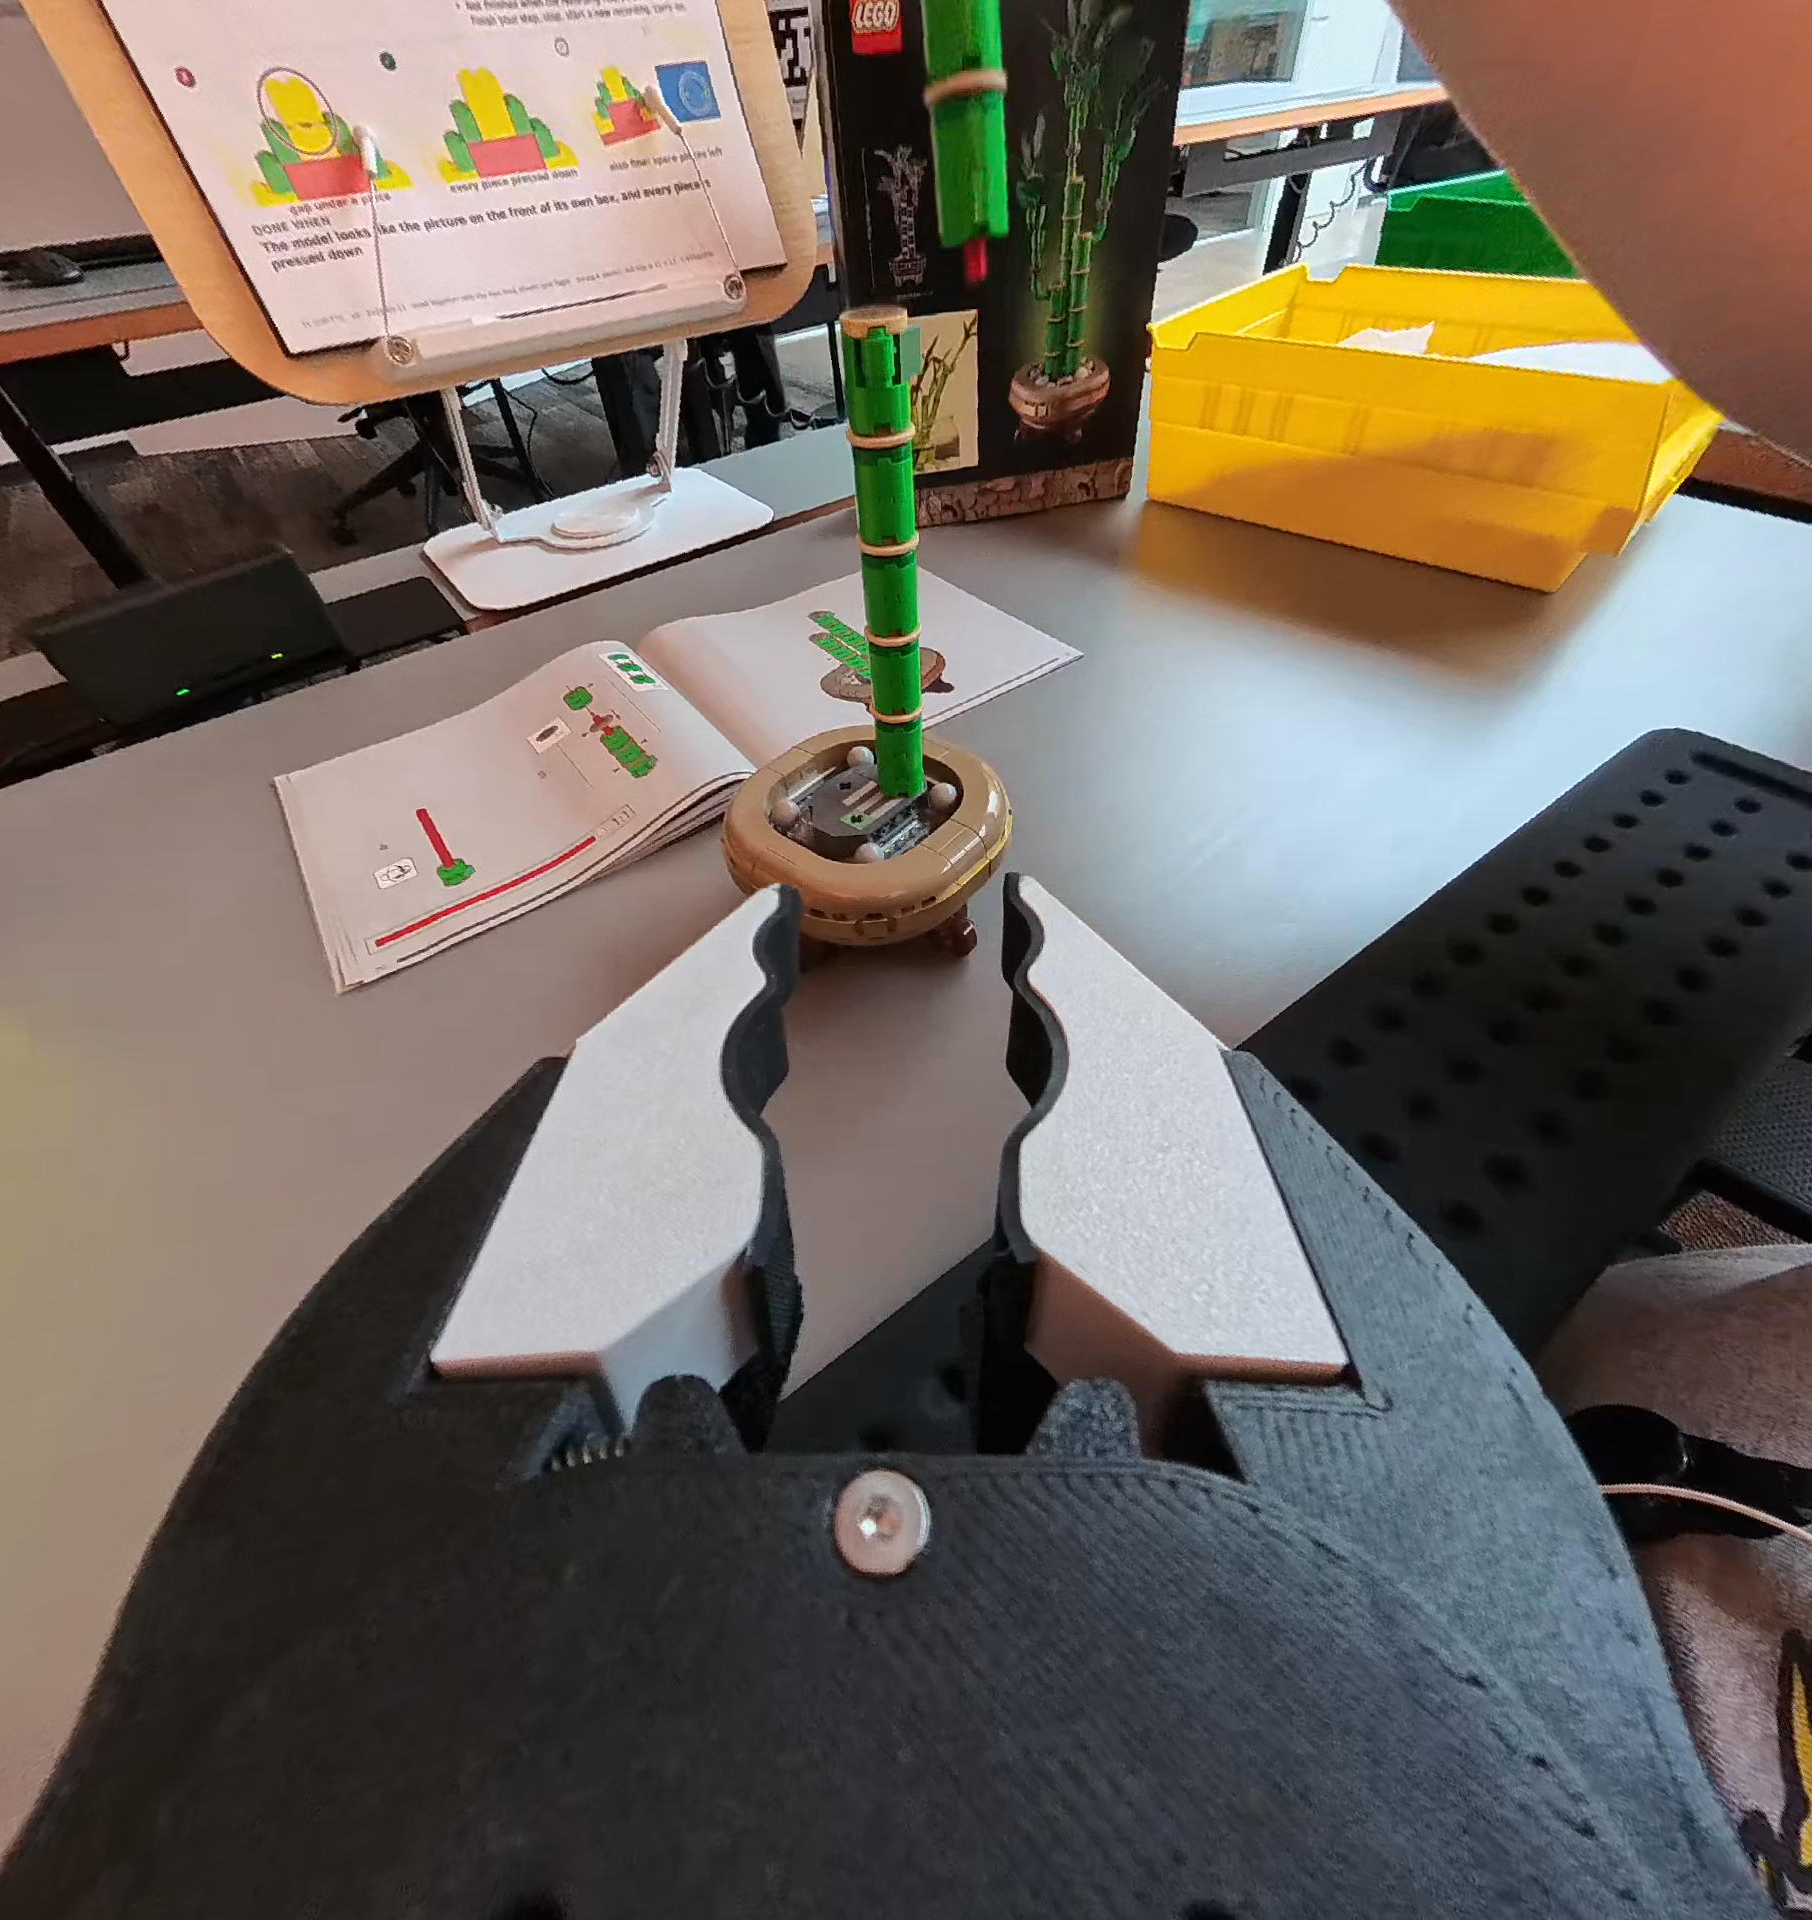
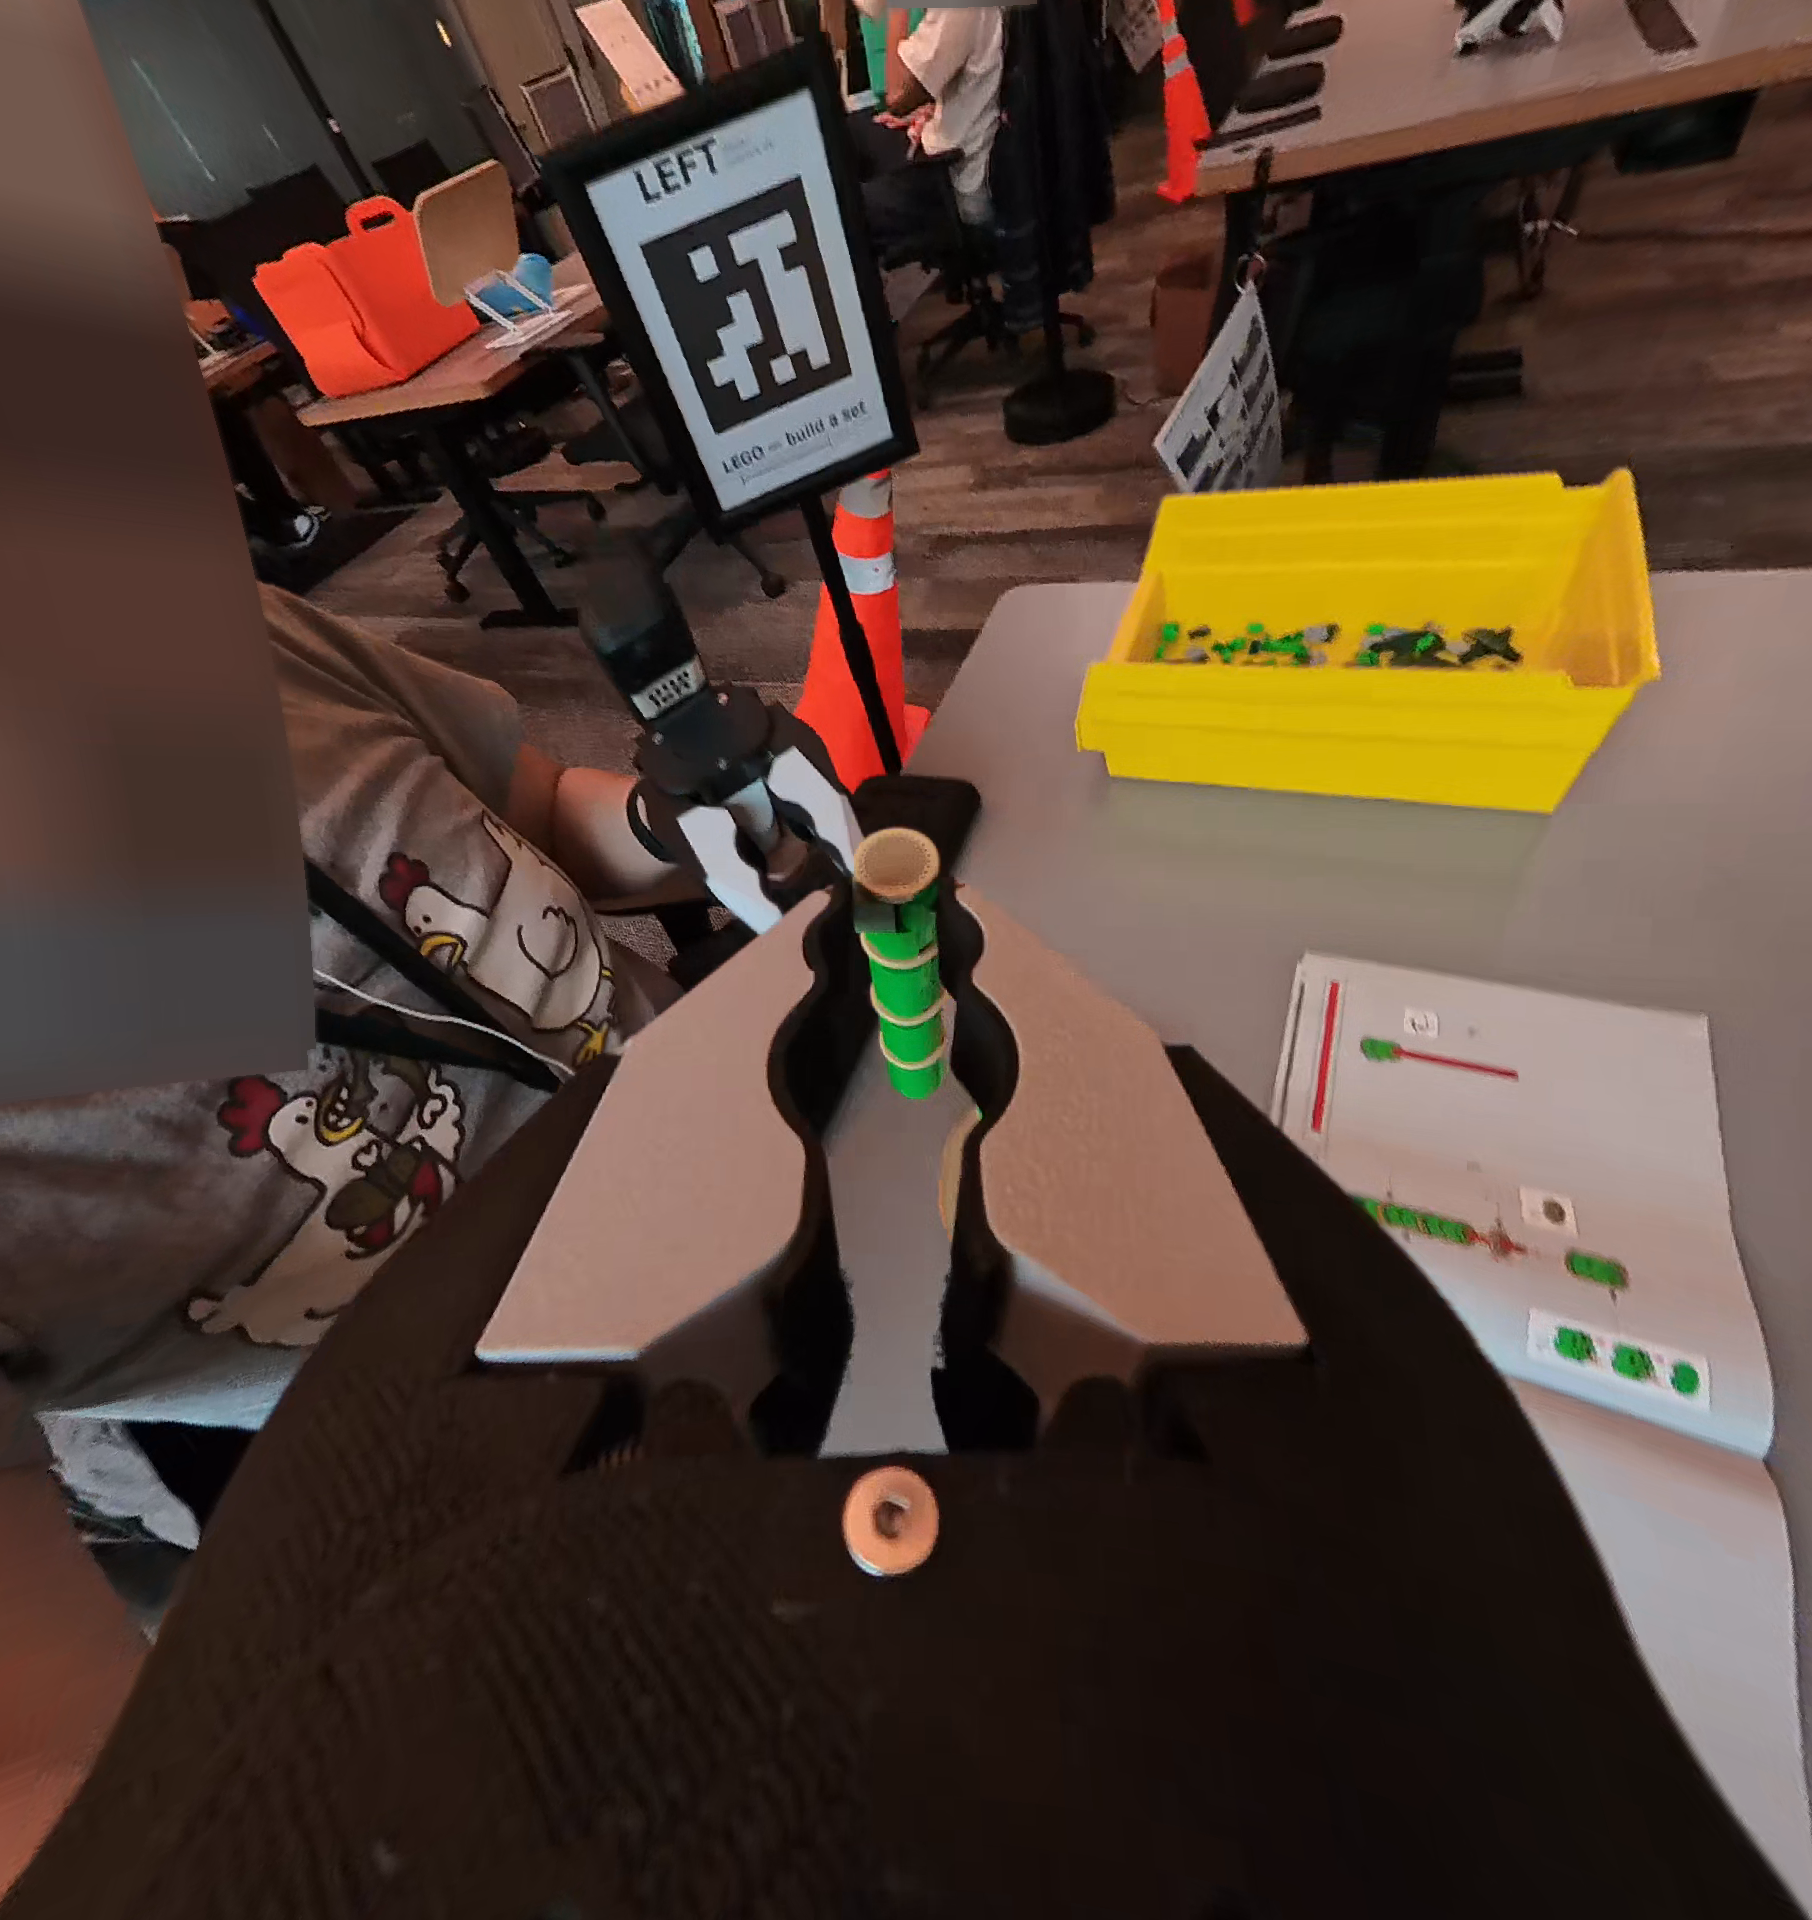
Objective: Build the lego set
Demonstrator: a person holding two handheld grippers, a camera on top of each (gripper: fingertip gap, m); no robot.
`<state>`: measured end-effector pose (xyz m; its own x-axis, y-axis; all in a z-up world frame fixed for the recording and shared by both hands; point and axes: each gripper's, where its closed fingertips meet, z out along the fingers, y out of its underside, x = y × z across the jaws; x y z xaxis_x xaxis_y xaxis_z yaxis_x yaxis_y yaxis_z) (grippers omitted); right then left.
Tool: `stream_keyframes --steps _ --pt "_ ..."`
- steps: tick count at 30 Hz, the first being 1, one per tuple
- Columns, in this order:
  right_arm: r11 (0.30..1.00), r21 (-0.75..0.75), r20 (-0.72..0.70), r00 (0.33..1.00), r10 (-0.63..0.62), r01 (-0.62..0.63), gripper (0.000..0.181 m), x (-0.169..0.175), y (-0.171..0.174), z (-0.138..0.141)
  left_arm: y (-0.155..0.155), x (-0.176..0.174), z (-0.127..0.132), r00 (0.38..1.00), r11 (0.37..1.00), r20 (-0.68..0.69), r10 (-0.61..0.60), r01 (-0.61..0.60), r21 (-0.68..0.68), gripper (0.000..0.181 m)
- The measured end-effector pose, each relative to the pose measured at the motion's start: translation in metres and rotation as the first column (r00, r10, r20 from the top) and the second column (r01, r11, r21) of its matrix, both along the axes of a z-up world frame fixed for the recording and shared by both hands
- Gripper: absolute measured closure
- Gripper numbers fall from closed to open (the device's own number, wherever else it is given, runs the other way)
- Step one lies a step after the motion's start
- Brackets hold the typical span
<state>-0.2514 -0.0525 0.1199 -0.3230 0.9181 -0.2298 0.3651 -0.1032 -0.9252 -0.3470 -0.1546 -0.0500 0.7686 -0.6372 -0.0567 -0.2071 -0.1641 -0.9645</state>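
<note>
On the grey table (image 1: 1297,790) the green bamboo stalk (image 1: 886,582) stands upright in its tan pot (image 1: 866,831) beside the open instruction booklet (image 1: 528,800), while the left gripper (image 1: 897,914) waits just before the pot with jaws apart and empty, and the right gripper (image 2: 897,935) has its half-open jaws around the stalk's top, contact unclear.

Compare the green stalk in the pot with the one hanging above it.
The planted stalk stands in the tan pot; the hanging stalk touches nothing below. The planted stalk ends in a tan cap; the hanging stalk shows a red pin underneath. Both are green with tan rings.
</note>
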Motion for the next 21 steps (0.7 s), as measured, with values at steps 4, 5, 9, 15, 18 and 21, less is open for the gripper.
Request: stream_keyframes --steps 4,5,9,15,18,21 --pt "1.0 0.004 -0.014 1.0 0.011 -0.011 0.167 -0.024 -0.015 0.012 -0.002 -0.001 0.006 1.0 1.0 0.006 0.0 0.0 0.013 0.143" --pt "1.0 0.004 -0.014 1.0 0.009 -0.009 0.167 -0.03 -0.017 0.011 -0.001 -0.001 0.008 1.0 1.0 0.009 -0.001 0.001 0.017 0.143" --pt "0.999 0.034 -0.013 1.0 0.016 -0.015 0.167 -0.051 -0.027 -0.004 0.004 -0.005 0.017 0.999 1.0 0.037 0.001 -0.002 0.029 0.143" --pt "0.997 0.062 0.042 0.998 0.038 -0.041 0.167 -0.067 -0.03 -0.039 0.022 -0.005 0.039 0.988 0.998 0.146 -0.049 0.044 0.033 0.142" --pt "0.997 0.076 0.073 0.997 0.03 -0.035 0.167 -0.071 -0.026 -0.054 0.038 0.003 0.045 0.983 0.995 0.155 -0.101 0.096 0.039 0.141" --pt "0.994 0.097 0.107 0.994 0.038 -0.048 0.167 -0.072 -0.026 -0.067 0.054 0.011 0.045 0.975 0.988 0.159 -0.153 0.153 0.009 0.14"
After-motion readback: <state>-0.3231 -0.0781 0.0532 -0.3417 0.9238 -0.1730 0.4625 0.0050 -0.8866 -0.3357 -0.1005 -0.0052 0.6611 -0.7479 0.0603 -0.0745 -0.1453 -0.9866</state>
